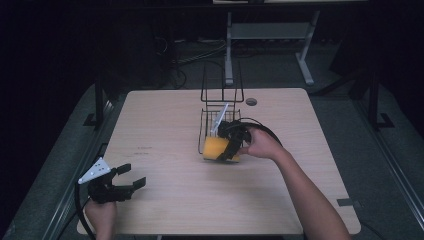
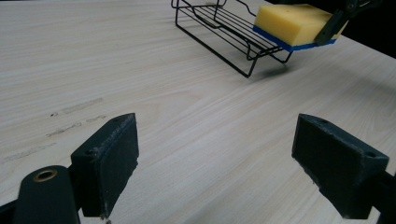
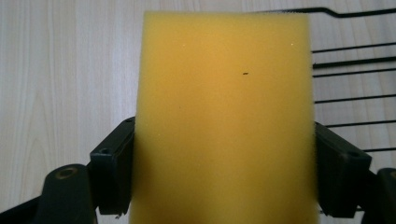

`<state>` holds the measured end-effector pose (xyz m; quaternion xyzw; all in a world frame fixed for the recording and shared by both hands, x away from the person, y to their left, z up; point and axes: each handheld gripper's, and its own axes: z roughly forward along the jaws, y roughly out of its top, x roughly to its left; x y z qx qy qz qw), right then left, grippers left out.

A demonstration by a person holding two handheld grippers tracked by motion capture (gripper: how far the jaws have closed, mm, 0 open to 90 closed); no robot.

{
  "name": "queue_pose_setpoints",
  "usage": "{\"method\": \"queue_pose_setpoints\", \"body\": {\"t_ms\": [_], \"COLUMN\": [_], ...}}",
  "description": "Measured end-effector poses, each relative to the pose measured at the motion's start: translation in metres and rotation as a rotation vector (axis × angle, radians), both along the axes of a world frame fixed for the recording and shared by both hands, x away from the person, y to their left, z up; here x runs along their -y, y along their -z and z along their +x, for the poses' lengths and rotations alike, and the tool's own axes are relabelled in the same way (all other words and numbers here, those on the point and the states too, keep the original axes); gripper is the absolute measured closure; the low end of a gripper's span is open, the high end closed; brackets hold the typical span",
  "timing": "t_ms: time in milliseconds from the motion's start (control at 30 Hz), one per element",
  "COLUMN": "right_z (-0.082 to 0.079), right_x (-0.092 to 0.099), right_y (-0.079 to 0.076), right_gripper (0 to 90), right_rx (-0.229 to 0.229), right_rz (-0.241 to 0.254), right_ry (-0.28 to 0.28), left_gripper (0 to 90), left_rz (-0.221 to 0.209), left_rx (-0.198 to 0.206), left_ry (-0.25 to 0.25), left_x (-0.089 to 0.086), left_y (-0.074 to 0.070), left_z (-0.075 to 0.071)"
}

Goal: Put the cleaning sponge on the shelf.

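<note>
A yellow sponge (image 1: 215, 147) with a blue underside (image 2: 292, 23) is held just above the table at the front end of a black wire rack (image 1: 220, 117). My right gripper (image 1: 223, 151) is shut on the sponge, one jaw pressing each side of the yellow block (image 3: 224, 116). The rack's wires (image 3: 350, 70) lie to the right of the sponge in the right gripper view. My left gripper (image 1: 134, 176) stands open over the table's near left corner, with nothing between its pads (image 2: 112, 158), and faces the rack (image 2: 219, 28).
The light wooden table (image 1: 165, 195) carries faint pencil marks (image 1: 142, 150) left of centre and a cable hole (image 1: 251, 101) near its back edge. A grey desk frame (image 1: 270, 35) stands on the dark floor behind.
</note>
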<state>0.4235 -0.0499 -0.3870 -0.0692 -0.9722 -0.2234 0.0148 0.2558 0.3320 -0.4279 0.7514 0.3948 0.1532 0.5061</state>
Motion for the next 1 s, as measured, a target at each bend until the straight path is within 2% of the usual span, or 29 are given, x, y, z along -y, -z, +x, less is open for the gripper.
{"method": "queue_pose_setpoints", "body": {"t_ms": [333, 533, 767, 1000], "right_z": [0.009, 0.014, 0.016, 0.019], "right_x": [0.004, 0.009, 0.011, 0.006], "right_y": [0.007, 0.009, 0.007, 0.001], "right_gripper": [21.6, 21.6, 21.6, 21.6], "right_rx": [-0.026, -0.035, -0.036, -0.017], "right_rz": [-0.006, 0.013, 0.032, 0.013], "right_ry": [0.016, 0.039, 0.035, 0.026], "left_gripper": [14.2, 14.2, 14.2, 14.2], "left_rz": [0.007, 0.008, 0.013, 0.005], "left_rx": [0.000, -0.006, -0.005, -0.004], "left_ry": [0.000, 0.004, 0.010, 0.008], "left_x": [0.001, 0.003, 0.003, 0.002], "left_y": [0.000, 0.001, 0.001, 0.001], "left_z": [-0.001, 0.000, 0.000, 0.000]}}
